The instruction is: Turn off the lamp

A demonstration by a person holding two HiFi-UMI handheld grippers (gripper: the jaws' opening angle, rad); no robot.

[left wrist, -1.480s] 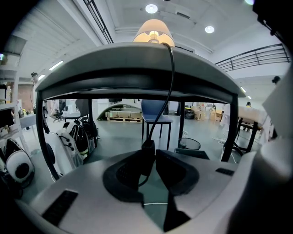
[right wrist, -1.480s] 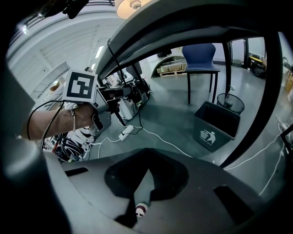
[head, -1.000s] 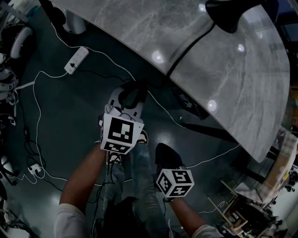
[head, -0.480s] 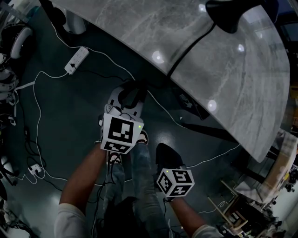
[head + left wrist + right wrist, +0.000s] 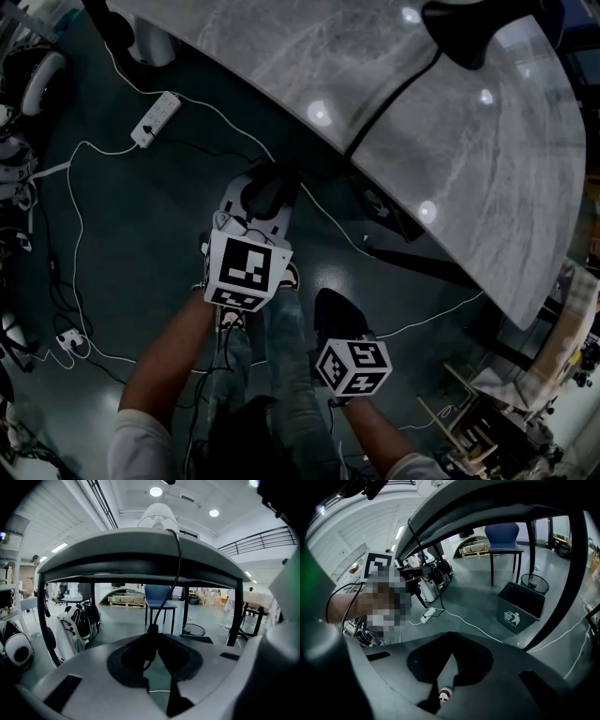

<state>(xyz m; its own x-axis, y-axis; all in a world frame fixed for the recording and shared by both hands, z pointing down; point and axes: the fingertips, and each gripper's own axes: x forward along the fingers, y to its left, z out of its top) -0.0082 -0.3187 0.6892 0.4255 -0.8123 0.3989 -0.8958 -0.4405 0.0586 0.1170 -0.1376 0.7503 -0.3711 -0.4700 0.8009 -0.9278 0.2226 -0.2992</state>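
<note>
Head view is showing the right gripper [image 5: 326,300] hanging nearest the person, low at the right, its jaws lying together on nothing. Just beyond, the left gripper [image 5: 267,192] is clamping the inline switch [image 5: 152,630] of the black cord [image 5: 384,98], which is climbing over the near edge of the marble surface [image 5: 281,47] to the lamp [image 5: 473,33] at the far right. No glow is coming from the lamp, so switching off is probably done, with only letting go remaining. Marker cubes [image 5: 246,267] are carrying only black-and-white patterns. The far bin [image 5: 520,604] is bearing a pictogram and lettering too small to read.
</note>
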